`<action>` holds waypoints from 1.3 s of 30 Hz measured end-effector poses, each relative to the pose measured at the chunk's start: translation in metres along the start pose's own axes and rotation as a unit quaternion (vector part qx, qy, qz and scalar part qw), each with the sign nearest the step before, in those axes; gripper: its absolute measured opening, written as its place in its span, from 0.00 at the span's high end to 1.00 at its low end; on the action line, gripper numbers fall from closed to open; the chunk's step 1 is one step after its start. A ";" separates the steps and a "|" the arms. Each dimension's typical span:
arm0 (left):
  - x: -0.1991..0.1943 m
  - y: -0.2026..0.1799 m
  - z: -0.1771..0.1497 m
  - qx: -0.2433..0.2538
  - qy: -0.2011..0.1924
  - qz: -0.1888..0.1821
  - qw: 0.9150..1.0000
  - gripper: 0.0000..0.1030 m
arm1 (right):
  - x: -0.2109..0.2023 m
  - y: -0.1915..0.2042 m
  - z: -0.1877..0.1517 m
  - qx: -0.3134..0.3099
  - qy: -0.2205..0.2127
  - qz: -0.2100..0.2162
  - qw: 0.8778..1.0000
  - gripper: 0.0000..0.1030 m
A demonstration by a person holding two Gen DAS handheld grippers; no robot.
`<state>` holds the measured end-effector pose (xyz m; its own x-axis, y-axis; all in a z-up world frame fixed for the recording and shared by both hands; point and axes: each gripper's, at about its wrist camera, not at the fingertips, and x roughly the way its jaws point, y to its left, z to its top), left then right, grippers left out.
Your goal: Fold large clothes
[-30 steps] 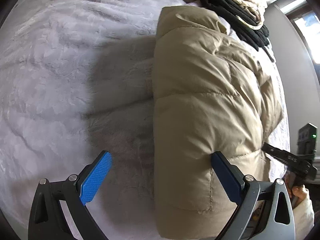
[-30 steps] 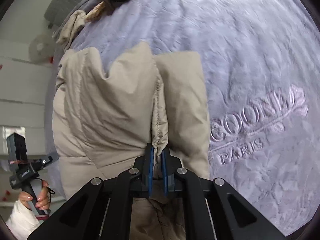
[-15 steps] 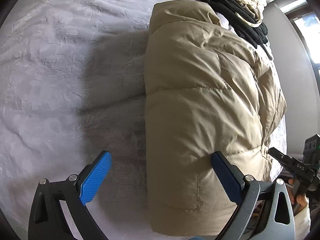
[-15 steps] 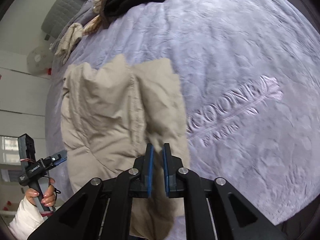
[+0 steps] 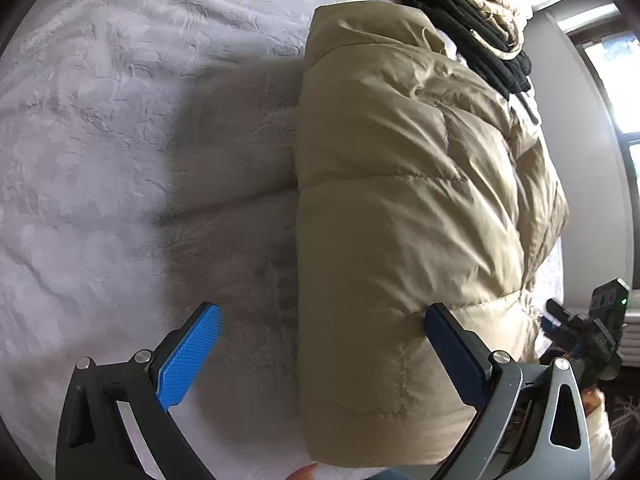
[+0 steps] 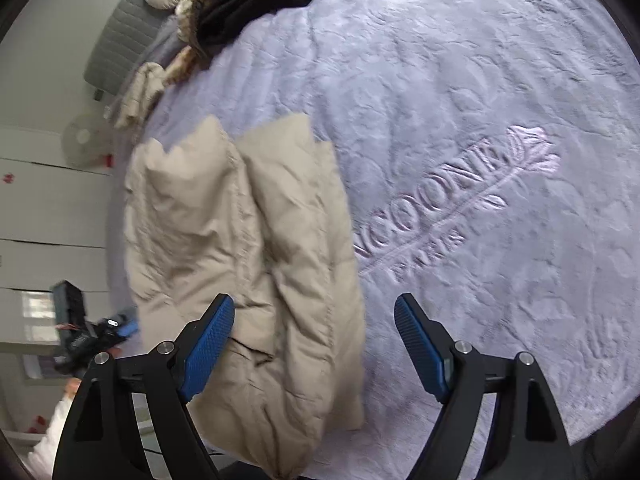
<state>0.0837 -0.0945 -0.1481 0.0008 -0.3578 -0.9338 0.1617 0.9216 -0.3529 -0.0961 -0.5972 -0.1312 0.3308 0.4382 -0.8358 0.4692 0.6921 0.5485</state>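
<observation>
Released since the earlier frame, the beige puffer jacket no longer sits pinched in the right hand-held gripper, whose blue pads are opening and now stand wide apart, clear of the fabric. Folded into a long bundle, the jacket lies on the lavender bed cover along the bed's edge, with a pile of dark and cream clothes near its far end. Left hand-held gripper: released, jaws spread, straddling the jacket's folded edge.

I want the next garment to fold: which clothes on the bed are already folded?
The beige puffer jacket, folded into a block. The black and cream clothes behind it lie heaped.
</observation>
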 end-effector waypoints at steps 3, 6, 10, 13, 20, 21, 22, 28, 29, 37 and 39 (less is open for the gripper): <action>-0.004 -0.003 0.002 0.017 0.001 0.020 1.000 0.01 | 0.001 0.003 0.007 0.004 -0.004 0.028 1.000 0.15; -0.004 -0.003 0.005 0.036 0.011 0.022 0.999 0.01 | 0.003 0.007 0.011 -0.011 -0.004 0.039 0.999 0.00; -0.001 0.011 0.012 0.022 0.030 -0.031 0.999 0.01 | 0.010 0.013 0.012 -0.033 0.020 0.051 0.998 0.00; 0.010 0.022 0.019 0.010 0.046 -0.084 0.995 0.01 | 0.022 0.014 0.013 -0.043 0.046 0.063 0.996 0.00; 0.049 0.031 0.031 0.008 0.073 -0.190 0.979 0.01 | 0.086 0.006 0.028 -0.052 0.114 0.066 0.990 0.00; 0.052 0.030 0.032 0.011 0.073 -0.200 0.977 0.01 | 0.095 0.003 0.031 -0.044 0.122 0.074 0.989 0.00; 0.057 0.029 0.033 0.014 0.073 -0.210 0.975 0.01 | 0.106 -0.001 0.036 -0.032 0.133 0.093 0.986 0.00; 0.087 0.023 0.040 0.012 0.083 -0.255 0.963 0.00 | 0.133 0.001 0.053 -0.024 0.159 0.156 0.975 0.00; 0.091 0.021 0.041 0.011 0.086 -0.260 0.962 0.00 | 0.137 0.002 0.054 -0.027 0.164 0.160 0.973 0.00; 0.106 0.003 0.042 0.006 0.082 -0.254 0.964 0.02 | 0.161 0.010 0.065 -0.002 0.171 0.166 0.971 0.01; 0.094 0.002 0.036 0.013 0.068 -0.245 0.967 0.08 | 0.158 0.011 0.064 0.005 0.170 0.172 0.970 0.08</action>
<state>0.1199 -0.1314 -0.2346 -0.2118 -0.7253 -0.6551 0.1355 0.6420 -0.7546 0.0133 -0.5573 -0.2559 0.1804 0.8080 -0.5609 0.3877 0.4657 0.7955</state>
